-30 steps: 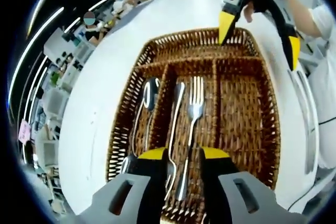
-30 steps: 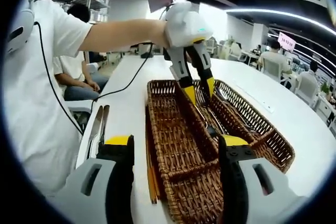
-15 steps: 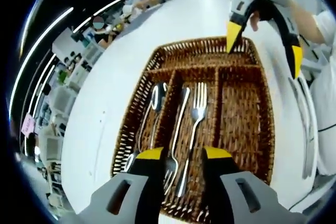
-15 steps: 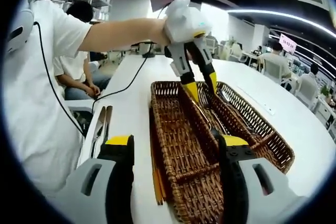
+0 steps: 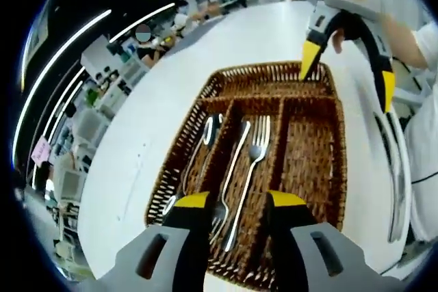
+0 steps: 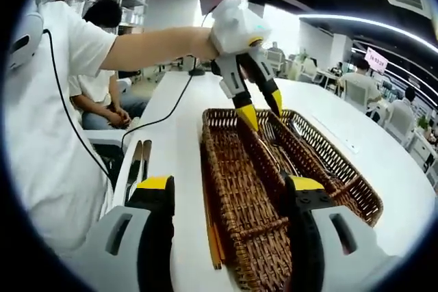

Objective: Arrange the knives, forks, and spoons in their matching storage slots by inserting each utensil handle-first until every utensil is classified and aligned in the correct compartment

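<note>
A brown wicker basket point(image 5: 183, 143) with three long slots lies on the white table. Spoons point(image 5: 207, 130) lie in its left slot. A fork point(image 5: 259, 143) and another long utensil lie in the middle slot, and the right slot is bare. Two knives point(image 5: 397, 169) lie on the table beside the basket point(image 6: 236, 189), and they appear as knives point(image 6: 137, 162) left of my right gripper. My left gripper point(image 5: 241, 200) hangs open above the basket's near end, holding nothing. My right gripper point(image 6: 230, 183) is open and empty at the opposite end. It shows as the right gripper point(image 5: 349, 76) past the basket. The left gripper point(image 6: 261, 109) hovers over the far rim.
Thin orange sticks point(image 6: 213, 244) lie on the table along the basket's outer wall. A person in a white shirt point(image 6: 48, 135) stands close at the table edge, and a black cable point(image 6: 164, 111) trails across the tabletop. Chairs and desks stand far behind.
The left gripper has lifted up and back from the basket's middle slot, still open. The right gripper has hardly moved.
</note>
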The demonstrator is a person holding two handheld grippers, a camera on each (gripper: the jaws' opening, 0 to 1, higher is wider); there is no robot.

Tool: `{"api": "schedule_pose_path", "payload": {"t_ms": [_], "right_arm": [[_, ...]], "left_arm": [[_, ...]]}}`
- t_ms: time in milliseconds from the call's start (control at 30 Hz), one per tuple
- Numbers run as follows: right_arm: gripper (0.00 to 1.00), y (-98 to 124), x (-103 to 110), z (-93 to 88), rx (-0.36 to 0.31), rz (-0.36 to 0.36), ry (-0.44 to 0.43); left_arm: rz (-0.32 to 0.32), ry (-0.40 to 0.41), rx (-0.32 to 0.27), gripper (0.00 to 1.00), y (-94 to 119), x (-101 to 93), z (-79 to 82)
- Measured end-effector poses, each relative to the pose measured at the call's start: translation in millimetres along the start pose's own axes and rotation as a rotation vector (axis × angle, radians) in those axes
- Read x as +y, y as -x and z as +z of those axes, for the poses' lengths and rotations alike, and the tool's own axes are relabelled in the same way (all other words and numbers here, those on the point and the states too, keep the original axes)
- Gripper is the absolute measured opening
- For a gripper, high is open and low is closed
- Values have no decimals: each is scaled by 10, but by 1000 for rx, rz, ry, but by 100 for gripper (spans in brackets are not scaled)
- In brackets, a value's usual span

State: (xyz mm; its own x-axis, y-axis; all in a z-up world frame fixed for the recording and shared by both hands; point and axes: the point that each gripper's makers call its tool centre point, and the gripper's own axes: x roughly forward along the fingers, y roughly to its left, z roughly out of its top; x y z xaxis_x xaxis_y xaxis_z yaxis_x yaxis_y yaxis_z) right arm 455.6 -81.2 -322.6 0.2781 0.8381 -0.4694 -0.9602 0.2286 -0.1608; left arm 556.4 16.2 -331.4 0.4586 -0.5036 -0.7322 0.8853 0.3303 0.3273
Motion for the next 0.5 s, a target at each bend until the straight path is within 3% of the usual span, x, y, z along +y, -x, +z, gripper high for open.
{"api": "schedule_pose_path", "payload": {"t_ms": [500], "right_arm": [[68,9,56,27,3,-3,8]], "left_arm": [[41,120,-108,38,176,-53,-2]]}}
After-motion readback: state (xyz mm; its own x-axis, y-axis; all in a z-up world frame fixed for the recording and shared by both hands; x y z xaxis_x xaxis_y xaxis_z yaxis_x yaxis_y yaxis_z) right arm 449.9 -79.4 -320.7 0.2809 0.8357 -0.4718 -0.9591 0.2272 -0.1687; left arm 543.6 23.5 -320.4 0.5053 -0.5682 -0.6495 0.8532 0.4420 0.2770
